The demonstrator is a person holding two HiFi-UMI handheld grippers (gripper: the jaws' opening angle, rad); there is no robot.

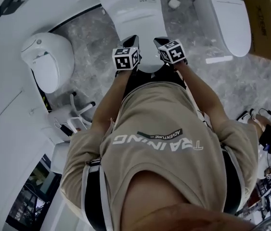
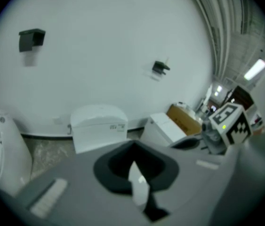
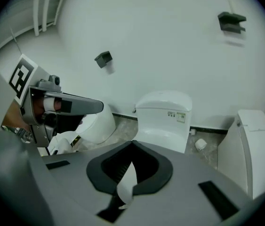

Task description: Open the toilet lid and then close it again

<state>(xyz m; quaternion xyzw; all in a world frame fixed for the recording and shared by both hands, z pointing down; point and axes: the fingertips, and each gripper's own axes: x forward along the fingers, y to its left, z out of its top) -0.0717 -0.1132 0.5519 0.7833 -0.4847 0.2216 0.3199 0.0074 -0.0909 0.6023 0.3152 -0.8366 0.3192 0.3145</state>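
Honestly, the toilet lid sits flat down just ahead of and below my left tongs and right tongs, both clenched on nothing, so I'd guess it's either all done or not started.

Cool, fairly dim light is spread evenly, and colours are washed toward grey. A bright ceiling lamp is seen in the softly blurred left gripper view. Both gripper views are bent by fisheye distortion and ringed by black corners.
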